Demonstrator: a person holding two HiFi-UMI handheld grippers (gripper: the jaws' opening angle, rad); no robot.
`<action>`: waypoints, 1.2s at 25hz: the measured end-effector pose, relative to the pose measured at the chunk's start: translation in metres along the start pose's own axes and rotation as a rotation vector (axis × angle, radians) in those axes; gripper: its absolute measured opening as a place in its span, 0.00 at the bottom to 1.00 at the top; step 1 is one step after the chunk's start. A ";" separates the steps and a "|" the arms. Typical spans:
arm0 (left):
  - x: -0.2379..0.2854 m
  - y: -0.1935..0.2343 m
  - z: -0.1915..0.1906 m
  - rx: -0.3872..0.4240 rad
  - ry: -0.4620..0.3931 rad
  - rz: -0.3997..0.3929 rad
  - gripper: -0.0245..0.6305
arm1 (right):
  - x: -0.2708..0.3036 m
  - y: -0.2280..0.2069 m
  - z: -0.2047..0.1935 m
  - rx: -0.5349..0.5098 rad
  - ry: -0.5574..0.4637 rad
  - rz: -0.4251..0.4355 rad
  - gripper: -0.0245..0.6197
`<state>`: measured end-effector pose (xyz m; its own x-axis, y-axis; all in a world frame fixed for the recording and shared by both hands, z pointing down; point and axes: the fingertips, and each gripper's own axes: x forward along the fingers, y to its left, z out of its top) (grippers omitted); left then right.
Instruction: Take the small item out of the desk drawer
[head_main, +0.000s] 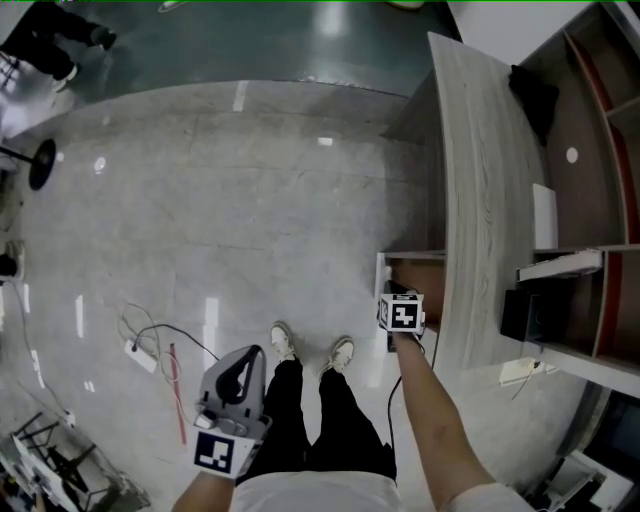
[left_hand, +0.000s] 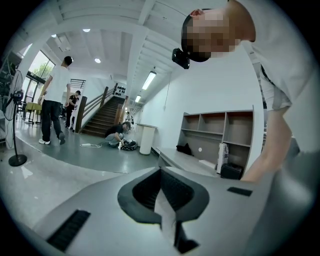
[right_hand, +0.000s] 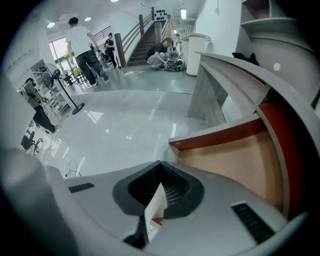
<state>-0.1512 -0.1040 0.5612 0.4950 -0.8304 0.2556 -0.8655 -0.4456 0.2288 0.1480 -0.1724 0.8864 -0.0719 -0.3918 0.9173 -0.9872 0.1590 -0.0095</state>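
The desk drawer (head_main: 410, 262) stands pulled out under the grey wood desk top (head_main: 480, 200). In the right gripper view its bare wooden bottom (right_hand: 235, 160) and red-brown front edge show, with no small item lying on the part I see. My right gripper (head_main: 400, 298) hovers at the drawer's near left corner with its jaws shut (right_hand: 160, 187). A pale strip with a red fleck shows at their seam; I cannot tell whether it is an item. My left gripper (head_main: 243, 358) hangs low by my left leg, away from the desk, jaws shut (left_hand: 160, 172).
My shoes (head_main: 283, 340) stand just left of the drawer. A power strip with cables (head_main: 140, 352) lies on the glossy floor to the left. Red-backed shelves (head_main: 590, 200) rise behind the desk. A fan stand (right_hand: 75, 107) and several people (right_hand: 82, 45) are far off.
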 end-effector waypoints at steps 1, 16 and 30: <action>0.001 -0.001 0.001 -0.002 -0.003 -0.001 0.06 | -0.003 -0.001 0.000 0.007 -0.002 0.002 0.07; -0.006 -0.037 0.051 0.037 -0.104 -0.036 0.06 | -0.094 0.001 0.049 0.075 -0.191 0.064 0.07; -0.010 -0.057 0.113 0.078 -0.212 -0.054 0.06 | -0.217 0.005 0.124 0.098 -0.484 0.147 0.07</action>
<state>-0.1157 -0.1079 0.4397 0.5207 -0.8528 0.0403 -0.8457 -0.5088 0.1612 0.1410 -0.1994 0.6383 -0.2457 -0.7501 0.6140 -0.9688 0.1677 -0.1827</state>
